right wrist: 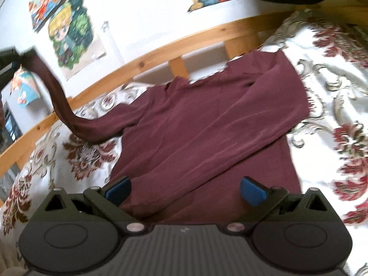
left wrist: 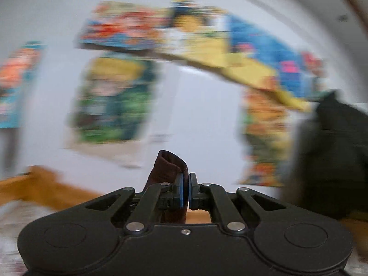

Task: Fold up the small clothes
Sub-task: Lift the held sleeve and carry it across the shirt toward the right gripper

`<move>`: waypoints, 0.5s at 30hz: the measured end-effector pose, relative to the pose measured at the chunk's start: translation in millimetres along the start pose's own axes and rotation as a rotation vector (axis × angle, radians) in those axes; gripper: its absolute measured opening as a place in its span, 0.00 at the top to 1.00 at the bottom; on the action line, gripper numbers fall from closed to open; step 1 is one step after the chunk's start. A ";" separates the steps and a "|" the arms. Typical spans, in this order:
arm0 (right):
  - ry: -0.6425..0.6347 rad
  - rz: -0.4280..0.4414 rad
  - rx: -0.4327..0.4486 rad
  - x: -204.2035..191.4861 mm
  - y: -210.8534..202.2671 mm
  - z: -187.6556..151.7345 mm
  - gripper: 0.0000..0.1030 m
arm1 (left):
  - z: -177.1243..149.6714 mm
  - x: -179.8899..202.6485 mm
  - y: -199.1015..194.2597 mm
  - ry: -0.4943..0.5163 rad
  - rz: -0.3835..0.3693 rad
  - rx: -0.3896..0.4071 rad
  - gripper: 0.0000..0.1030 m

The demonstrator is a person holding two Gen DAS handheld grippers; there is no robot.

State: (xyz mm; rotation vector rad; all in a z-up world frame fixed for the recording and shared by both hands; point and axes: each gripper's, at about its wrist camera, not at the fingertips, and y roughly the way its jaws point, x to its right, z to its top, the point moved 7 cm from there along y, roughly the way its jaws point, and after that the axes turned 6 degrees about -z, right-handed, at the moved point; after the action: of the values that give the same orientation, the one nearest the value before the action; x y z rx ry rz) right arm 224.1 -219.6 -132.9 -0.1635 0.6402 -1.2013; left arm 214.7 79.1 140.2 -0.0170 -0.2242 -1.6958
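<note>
A maroon long-sleeved top lies on the flowered bedspread, one sleeve folded across its body. Its other sleeve is lifted up to the far left, where the left gripper pinches the cuff. In the left wrist view that gripper is shut on the dark maroon cuff, which sticks up beside the blue pads, raised in front of the wall. My right gripper stands open just above the top's near hem, with nothing pinched between its blue pads.
A wooden bed rail runs along the far side of the bed, against a white wall with several colourful cartoon posters. A dark garment hangs at the right of the left wrist view. Flowered bedspread shows on both sides of the top.
</note>
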 end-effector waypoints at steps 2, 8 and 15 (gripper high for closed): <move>0.013 -0.020 0.016 11.2 -4.4 1.3 0.00 | -10.5 40.8 18.0 0.015 -0.117 -0.022 0.97; 0.046 -0.116 0.057 55.9 -21.4 5.3 0.00 | -94.0 129.2 58.2 0.001 -0.348 -0.234 0.97; 0.089 -0.210 0.049 95.1 -38.3 -4.2 0.00 | -199.1 174.1 55.8 -0.029 -0.469 -0.479 0.97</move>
State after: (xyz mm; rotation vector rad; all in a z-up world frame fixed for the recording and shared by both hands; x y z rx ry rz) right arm 210.6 -318.9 -154.9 -0.1395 0.6827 -1.4312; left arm 268.9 -129.7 -22.7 -0.3692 0.1772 -2.1827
